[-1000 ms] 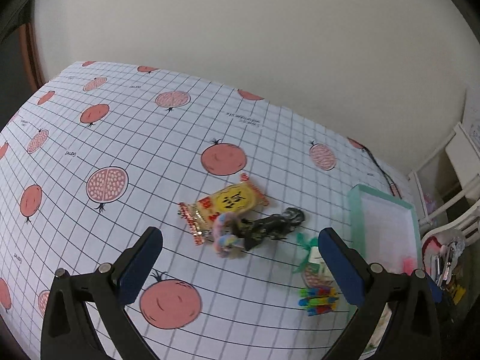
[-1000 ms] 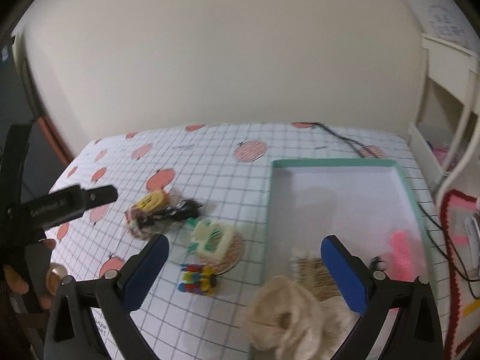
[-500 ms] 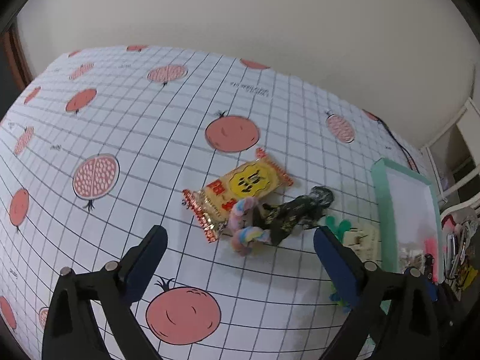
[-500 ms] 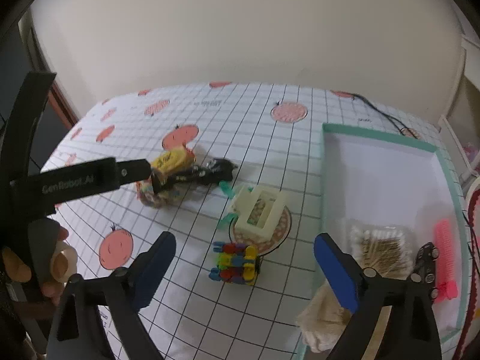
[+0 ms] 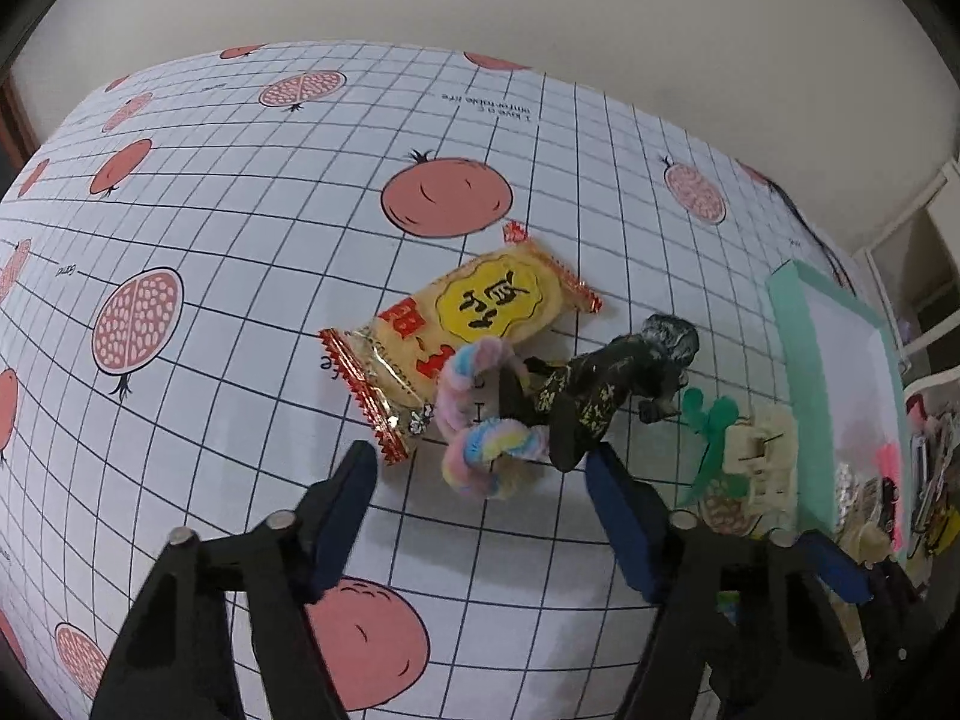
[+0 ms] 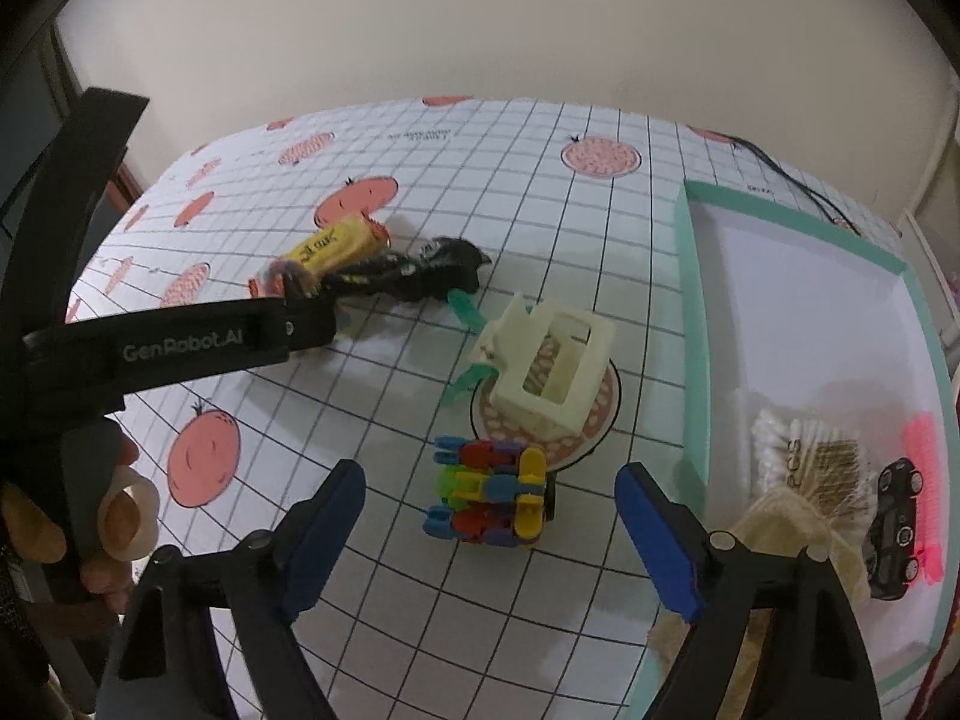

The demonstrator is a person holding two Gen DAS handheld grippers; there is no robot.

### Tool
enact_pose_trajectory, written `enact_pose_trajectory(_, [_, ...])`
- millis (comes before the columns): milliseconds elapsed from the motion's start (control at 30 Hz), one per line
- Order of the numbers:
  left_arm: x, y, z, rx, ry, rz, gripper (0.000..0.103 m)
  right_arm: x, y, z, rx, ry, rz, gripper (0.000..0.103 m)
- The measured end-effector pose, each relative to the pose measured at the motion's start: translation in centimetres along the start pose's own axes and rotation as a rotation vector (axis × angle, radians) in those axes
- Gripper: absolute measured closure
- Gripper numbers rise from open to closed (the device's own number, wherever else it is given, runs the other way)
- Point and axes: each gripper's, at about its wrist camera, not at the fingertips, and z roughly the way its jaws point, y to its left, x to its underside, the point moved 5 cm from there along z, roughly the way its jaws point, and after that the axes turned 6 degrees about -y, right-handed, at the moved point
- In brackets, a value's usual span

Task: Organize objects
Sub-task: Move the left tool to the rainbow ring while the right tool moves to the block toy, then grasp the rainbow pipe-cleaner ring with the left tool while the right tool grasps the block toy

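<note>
Five loose items are seen on the table [image 5: 210,420]: one snack pack [image 5: 468,324], one pastel loop [image 5: 474,420], one black bag [image 5: 606,384], one cream clip [image 6: 552,372], one block toy [image 6: 489,498]. One tray [image 6: 693,330] sits right. Left gripper [image 5: 480,480] and right gripper [image 6: 489,504] are spread wide, nothing held.

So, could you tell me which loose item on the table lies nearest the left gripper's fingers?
The pastel fuzzy ring, lying just ahead of the open left gripper; the snack packet lies farther back.
</note>
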Motion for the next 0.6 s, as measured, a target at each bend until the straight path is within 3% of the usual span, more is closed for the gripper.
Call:
enact_pose_trajectory(333, [0.3, -0.3, -0.1, -0.055, -0.003, 0.052, 0.05, 0.7, 0.0, 0.9, 0.014, 0.036, -0.011, 0.017])
enact_pose_trajectory(600, [0.4, 0.1, -0.3, -0.046, 0.01, 0.046, 0.073, 0.9, -0.2, 1.2, 0.026, 0.052, -0.014, 0.023])
